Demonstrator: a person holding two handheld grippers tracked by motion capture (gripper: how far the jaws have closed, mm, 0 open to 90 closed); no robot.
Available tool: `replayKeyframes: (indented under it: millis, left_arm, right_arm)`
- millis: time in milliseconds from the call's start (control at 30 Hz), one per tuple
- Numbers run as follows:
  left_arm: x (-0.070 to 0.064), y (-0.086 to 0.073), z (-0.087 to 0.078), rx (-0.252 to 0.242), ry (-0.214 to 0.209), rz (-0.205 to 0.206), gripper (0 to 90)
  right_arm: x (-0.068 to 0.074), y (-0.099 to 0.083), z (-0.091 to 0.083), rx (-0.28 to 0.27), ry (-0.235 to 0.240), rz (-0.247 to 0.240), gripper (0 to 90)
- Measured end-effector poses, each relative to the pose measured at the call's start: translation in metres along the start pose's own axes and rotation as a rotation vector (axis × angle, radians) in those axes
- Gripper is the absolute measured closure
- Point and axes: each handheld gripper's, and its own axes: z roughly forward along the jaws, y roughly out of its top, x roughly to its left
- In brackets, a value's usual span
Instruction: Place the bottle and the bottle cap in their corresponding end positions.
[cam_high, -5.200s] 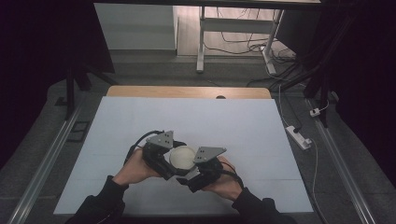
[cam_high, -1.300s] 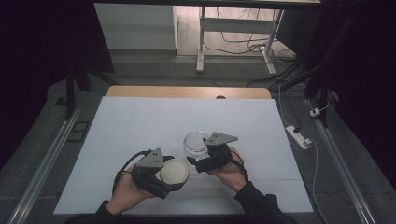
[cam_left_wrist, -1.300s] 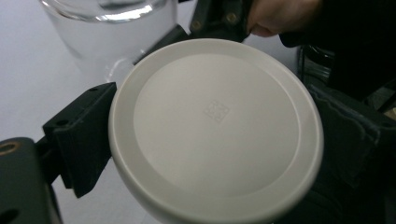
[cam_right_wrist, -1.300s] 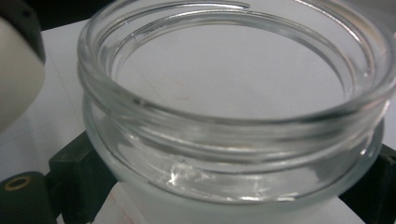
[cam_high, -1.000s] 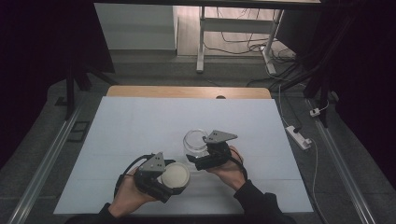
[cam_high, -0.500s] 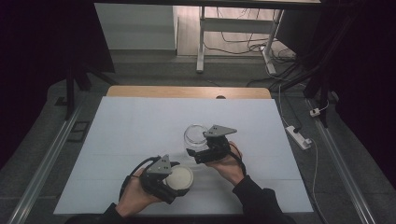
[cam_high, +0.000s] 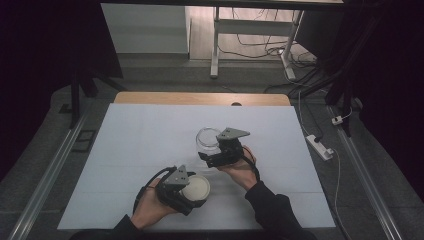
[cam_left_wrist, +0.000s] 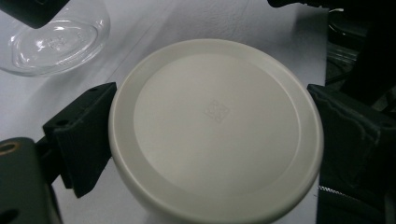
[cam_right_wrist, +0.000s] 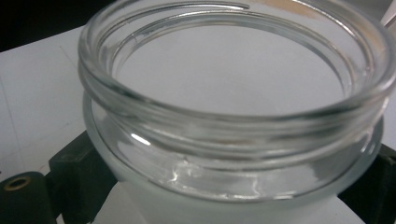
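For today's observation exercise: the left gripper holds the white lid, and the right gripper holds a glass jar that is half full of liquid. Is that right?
Not quite. The right gripper holds a glass jar that is empty, as the right gripper view shows: only bare glass inside. The left gripper does hold the white lid.

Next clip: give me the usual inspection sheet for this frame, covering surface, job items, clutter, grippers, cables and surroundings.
Surface: white table cover, wooden edge at the far side.
Job's things: empty glass jar with its mouth open; white lid off the jar, held apart from it.
Clutter: nothing seen on the cover.
Grippers: left gripper clamps the lid by its rim; right gripper grips the jar.
Cables: black cable loops from the left gripper; white power strip beside the table.
Surroundings: dark room, white frame legs and floor cables beyond.
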Motion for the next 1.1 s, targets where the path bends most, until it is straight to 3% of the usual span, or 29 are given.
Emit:
replayKeyframes:
  millis: [500, 833, 1100]
  left_arm:
    - [0.012, -0.004, 0.024, -0.009, 0.032, -0.008, 8.2]
    - [0.017, -0.009, 0.040, 0.025, 0.053, 0.006, 8.1]
    - [0.024, -0.010, 0.047, 0.034, 0.062, -0.013, 8.1]
  right_arm:
    - [-0.015, 0.011, 0.015, -0.017, -0.033, 0.007, 6.6]
    - [-0.023, 0.017, 0.029, -0.018, -0.051, 0.006, 6.6]
    - [-0.027, 0.019, 0.045, -0.008, -0.054, -0.001, 6.6]
